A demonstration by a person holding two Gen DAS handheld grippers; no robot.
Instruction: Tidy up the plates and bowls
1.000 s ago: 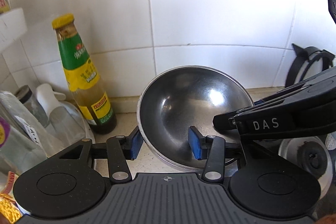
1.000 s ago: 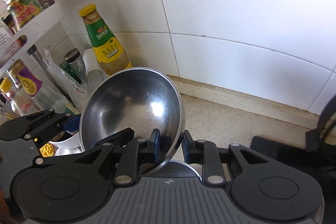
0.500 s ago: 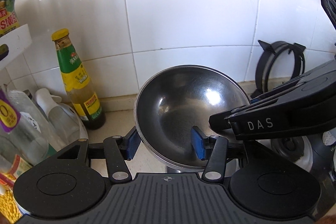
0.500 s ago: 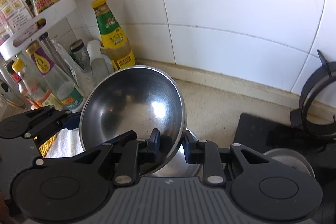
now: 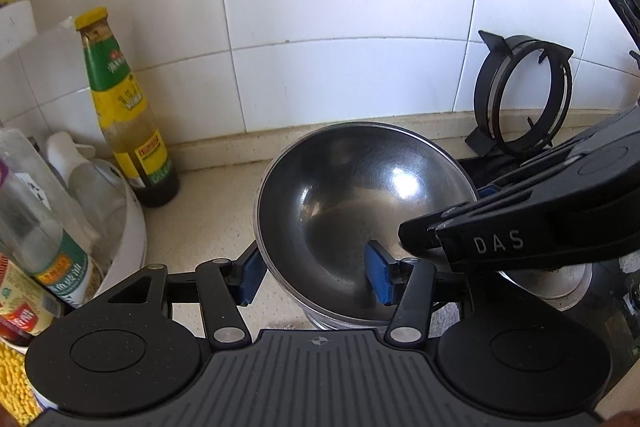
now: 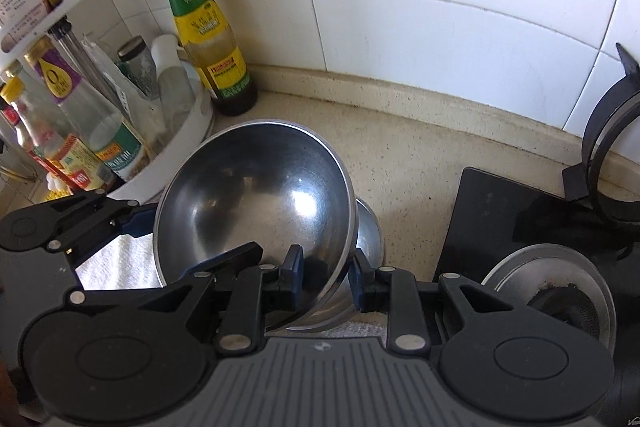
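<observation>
My right gripper (image 6: 324, 281) stays clamped on the bowl (image 6: 256, 211) rim. My left gripper (image 5: 314, 277) has eased off: pads straddle the near rim, not pressing. The bowl, tilted, has come down since a second ago and now sits just above a second bowl (image 6: 370, 227) on the counter (image 6: 400, 163). Judgement: nesting is nearly done; lowering and release remain.

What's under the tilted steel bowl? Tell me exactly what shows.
Beneath the tilted steel bowl, which the right gripper clamps at its rim, sits a second steel bowl. Only its right edge and lower wall show; the rest, and anything inside it, is covered.
</observation>
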